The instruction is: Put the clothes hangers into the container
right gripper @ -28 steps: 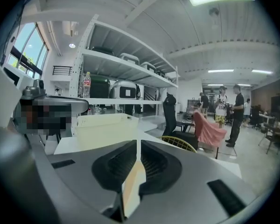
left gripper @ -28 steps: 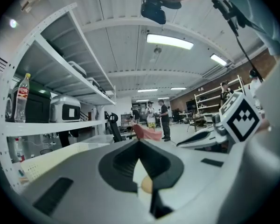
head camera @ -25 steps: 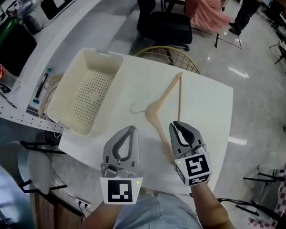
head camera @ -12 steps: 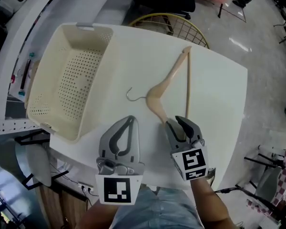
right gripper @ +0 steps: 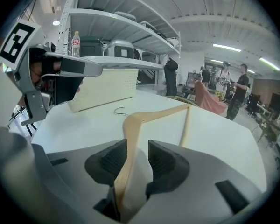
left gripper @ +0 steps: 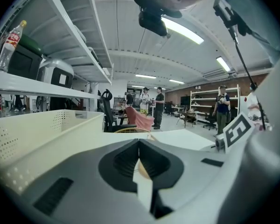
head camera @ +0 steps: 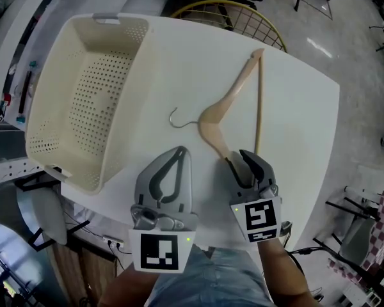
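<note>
As the right gripper was opening its jaws astride the pale wooden clothes hanger, apparently to grasp it, the left gripper hung closed near the cream perforated plastic basket.

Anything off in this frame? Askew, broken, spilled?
Nothing broken or spilled. The wooden hanger lies flat on the table, one arm between the opening jaws of the right hand-held gripper, unclamped. Only oddity: the empty basket seems to overhang the table's left edge.
</note>
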`<act>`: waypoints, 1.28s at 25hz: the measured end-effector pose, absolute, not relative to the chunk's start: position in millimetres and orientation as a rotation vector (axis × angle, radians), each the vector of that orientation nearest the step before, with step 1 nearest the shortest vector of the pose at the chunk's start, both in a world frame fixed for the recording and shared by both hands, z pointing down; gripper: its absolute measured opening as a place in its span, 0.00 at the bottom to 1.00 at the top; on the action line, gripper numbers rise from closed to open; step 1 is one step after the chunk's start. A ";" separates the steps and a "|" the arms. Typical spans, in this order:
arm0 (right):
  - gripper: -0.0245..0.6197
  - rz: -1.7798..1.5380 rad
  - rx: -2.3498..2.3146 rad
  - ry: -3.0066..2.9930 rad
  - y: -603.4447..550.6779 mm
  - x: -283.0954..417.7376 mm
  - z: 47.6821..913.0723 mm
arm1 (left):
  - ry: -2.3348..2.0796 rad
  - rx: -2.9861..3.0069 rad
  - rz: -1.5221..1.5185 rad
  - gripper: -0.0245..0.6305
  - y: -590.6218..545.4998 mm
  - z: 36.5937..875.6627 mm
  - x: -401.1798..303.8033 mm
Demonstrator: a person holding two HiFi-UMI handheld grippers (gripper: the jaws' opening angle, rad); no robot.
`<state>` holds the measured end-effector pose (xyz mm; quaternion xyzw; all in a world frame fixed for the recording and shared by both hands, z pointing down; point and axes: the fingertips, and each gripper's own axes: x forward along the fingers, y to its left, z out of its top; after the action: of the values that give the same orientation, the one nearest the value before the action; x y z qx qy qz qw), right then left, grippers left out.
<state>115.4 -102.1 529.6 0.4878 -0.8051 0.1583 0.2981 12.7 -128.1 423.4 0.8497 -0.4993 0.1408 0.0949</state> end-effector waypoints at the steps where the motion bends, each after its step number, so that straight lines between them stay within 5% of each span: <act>1: 0.27 0.437 1.296 -2.133 -102.2 115.7 530.1 | -1.482 2.514 0.414 0.05 -128.7 423.9 11.3; 21: 0.25 0.616 1.219 -2.069 -101.7 102.2 534.0 | -1.453 2.492 0.400 0.06 -142.6 431.5 -3.7; 24: 0.32 0.648 1.184 -2.071 -98.6 97.4 537.4 | -1.452 2.474 0.396 0.06 -144.4 433.5 -5.3; 32: 0.32 0.612 1.170 -1.995 -95.3 95.8 547.4 | -1.435 2.493 0.410 0.06 -149.1 436.2 -7.1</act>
<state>95.8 -95.3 547.4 0.4551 -0.7761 0.2382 0.3657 -7.1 -149.1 436.2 0.8521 -0.4904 0.1400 0.1176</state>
